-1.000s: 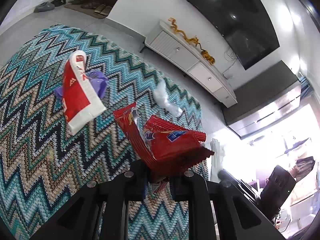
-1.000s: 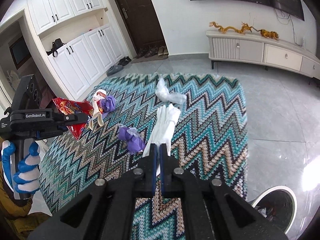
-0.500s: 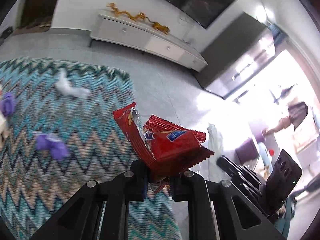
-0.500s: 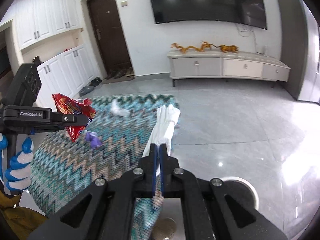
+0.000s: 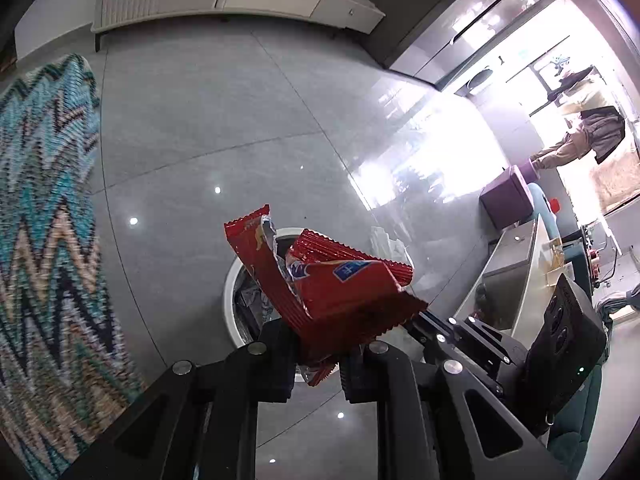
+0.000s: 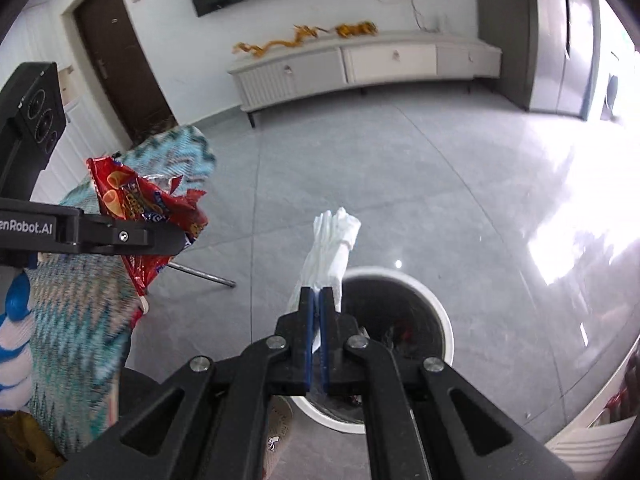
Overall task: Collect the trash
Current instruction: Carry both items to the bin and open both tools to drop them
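Left hand-held gripper (image 5: 318, 360): jaws drawn in on the lower edge of a red snack wrapper (image 5: 332, 288); pads press the foil, narrow gap only
Right hand-held gripper (image 6: 316, 336): blue-lined jaws fully together, pinching the cuff end of a white glove (image 6: 330, 246)
Red snack wrapper: crinkled glossy foil, torn open at the top, silver lining showing, serrated seal edges; held in the air above the near rim of the bin in the left wrist view
White glove: thin, limp, pleated; fingers stick up and away from the jaws, just left of the bin opening in the right wrist view
Trash bin (image 6: 444, 320): round, white rim, dark inside, crumpled wrappers visible in it; stands on the floor directly below both grippers
Floor (image 5: 224, 112): large grey polished tiles, glare patches and ceiling-light spots
Rug (image 5: 44, 216): woven zigzag in teal, beige and black, left of the bin, blurred
Metal rod (image 6: 202, 274): thin, lies on the floor between rug and bin
TV cabinet (image 6: 360, 66): long, white, low legs, against the far wall; gold dragon ornament on top
Person's hand (image 6: 14, 340): blue-and-white glove, gripping the left tool's handle
Obstruction: wrapper hides part of the bin opening in the left wrist view
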`<state>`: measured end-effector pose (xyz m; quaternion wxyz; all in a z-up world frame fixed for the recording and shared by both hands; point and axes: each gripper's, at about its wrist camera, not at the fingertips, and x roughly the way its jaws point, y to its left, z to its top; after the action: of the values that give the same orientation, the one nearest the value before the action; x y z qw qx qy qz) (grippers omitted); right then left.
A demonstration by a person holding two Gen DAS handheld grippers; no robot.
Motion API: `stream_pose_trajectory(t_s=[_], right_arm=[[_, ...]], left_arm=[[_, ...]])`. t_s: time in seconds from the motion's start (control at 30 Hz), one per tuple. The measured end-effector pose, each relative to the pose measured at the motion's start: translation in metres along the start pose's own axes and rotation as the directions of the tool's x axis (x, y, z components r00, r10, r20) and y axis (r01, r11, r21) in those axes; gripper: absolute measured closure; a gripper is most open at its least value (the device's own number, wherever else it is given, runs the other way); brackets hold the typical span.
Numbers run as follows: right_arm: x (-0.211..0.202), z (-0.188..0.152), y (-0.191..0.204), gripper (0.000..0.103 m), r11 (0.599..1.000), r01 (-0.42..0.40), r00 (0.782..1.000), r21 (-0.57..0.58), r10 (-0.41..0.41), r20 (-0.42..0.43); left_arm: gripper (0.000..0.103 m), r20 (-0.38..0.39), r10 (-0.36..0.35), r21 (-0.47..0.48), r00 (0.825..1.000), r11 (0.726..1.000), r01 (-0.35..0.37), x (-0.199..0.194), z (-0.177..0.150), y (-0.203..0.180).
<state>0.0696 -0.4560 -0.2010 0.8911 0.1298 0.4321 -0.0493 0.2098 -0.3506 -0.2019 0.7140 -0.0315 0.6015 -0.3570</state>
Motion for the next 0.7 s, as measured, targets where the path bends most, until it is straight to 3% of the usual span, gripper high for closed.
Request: stream_pose_trajectory(t_s=[0.07, 0.17, 0.37, 0.5, 0.7], right_arm=[[0.024, -0.008, -0.017, 0.100, 0.999, 0.002, 0.999, 0.041, 0.000, -0.040], [0.056, -0.022, -0.035, 0.099, 0.996, 0.000, 0.995, 0.094, 0.009, -0.099], [0.094, -0.047, -0.064, 0.098, 0.984, 0.030, 0.984, 0.177, 0.002, -0.180], [0.104, -0.060, -0.075, 0.098, 0.978, 0.054, 0.977, 0.200, -0.010, -0.212], [0.092, -0.060, -0.076, 0.097, 0.975, 0.074, 0.980, 0.209, -0.032, -0.195]], left_arm=[[0.087, -0.036, 0.008, -0.007, 0.999, 1.000, -0.008, 0.024, 0.002, 0.001], [0.077, -0.076, 0.019, -0.006, 0.997, 1.000, -0.020, 0.056, 0.003, 0.004], [0.065, -0.136, 0.013, -0.030, 0.991, 0.999, -0.018, 0.089, 0.003, 0.003], [0.048, -0.133, 0.003, -0.034, 0.991, 0.999, -0.008, 0.090, 0.005, 0.003], [0.046, -0.078, 0.001, 0.020, 0.997, 1.000, 0.000, 0.054, 0.005, -0.012]])
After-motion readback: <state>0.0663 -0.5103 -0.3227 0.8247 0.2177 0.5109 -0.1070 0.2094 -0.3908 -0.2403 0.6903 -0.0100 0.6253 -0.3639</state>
